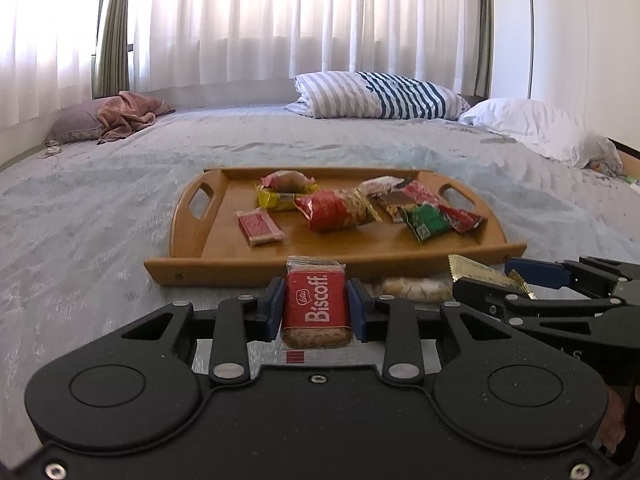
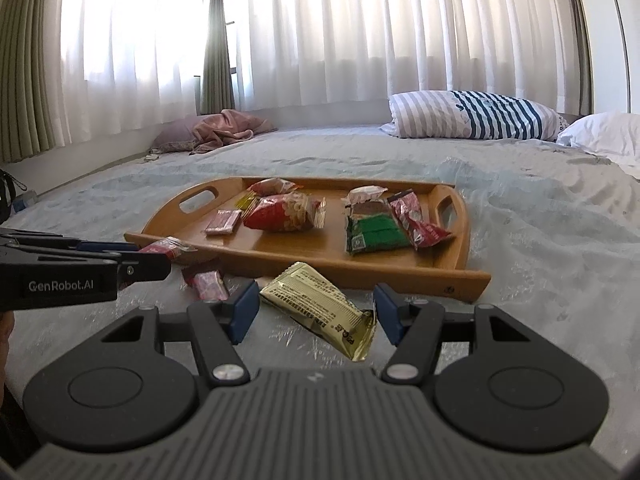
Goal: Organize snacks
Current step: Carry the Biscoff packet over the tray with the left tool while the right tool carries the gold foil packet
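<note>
The left gripper's [image 1: 316, 309] jaws are clamping a red Biscoff [image 1: 315, 312] pack just in front of the wooden tray [image 1: 192, 270], while the right gripper's [image 2: 316, 311] jaws are standing apart around a gold packet [image 2: 316, 307] lying on the bedspread [image 2: 540, 264], and whether the pads are touching it is hard to make out. In the right wrist view the left gripper's body is hiding most of the Biscoff, and a pale snack [image 1: 416, 289] by the tray's near wall is showing blurred in the left wrist view. The tray, bearing red, yellow and green packets, is sitting on a pale bedspread, with a pink blanket [image 1: 128, 114] far left, a striped pillow [image 1: 380, 96] and a white pillow [image 1: 536, 126] to the right, and white curtains [image 1: 280, 20] glowing behind.
</note>
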The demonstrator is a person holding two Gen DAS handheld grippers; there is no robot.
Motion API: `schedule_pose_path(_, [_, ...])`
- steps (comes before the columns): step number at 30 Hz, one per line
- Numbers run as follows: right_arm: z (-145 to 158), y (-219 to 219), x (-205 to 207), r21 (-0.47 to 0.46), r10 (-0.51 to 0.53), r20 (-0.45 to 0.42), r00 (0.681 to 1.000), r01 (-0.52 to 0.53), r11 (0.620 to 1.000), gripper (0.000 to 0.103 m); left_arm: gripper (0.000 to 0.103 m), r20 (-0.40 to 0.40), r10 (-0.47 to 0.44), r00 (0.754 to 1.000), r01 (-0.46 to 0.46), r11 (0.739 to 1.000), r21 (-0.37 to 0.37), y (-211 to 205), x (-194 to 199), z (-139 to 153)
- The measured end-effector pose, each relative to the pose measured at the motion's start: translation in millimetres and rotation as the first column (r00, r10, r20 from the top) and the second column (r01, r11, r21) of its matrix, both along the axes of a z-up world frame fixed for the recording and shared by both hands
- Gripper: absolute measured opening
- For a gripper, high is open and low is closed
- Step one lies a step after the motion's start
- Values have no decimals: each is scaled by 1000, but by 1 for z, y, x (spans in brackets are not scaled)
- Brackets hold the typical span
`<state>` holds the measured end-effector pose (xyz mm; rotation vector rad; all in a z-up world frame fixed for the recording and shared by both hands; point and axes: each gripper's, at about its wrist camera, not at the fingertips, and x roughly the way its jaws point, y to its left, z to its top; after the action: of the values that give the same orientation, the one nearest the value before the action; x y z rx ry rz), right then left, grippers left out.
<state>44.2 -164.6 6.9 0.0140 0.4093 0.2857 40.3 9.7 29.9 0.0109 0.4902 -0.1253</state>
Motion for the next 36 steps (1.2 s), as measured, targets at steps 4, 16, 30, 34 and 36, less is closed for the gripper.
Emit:
schedule_pose_path(4, [5, 0, 8, -6, -11, 8, 1000, 11, 1000, 65, 32, 0, -3, 1000, 3, 1000, -4, 1, 11, 6])
schedule_pose_path(16, [19, -2, 37, -15, -32, 21, 999, 32, 999, 65, 32, 0, 3, 1000, -3, 999, -39, 10, 48, 19])
schedule_pose_path(30, [29, -18, 84, 9, -86, -11, 996, 86, 996, 65, 32, -43, 49, 998, -53, 994, -94, 35, 104, 21])
schedule_pose_path(34, [33, -22, 105, 13, -94, -24, 995, 95, 995, 65, 32, -31, 55, 998, -58, 995, -77, 40, 122, 28])
schedule_pose_path(36, [36, -24, 115, 23, -98, -35, 995, 98, 995, 65, 32, -25, 55, 998, -57, 995, -81, 42, 131, 32])
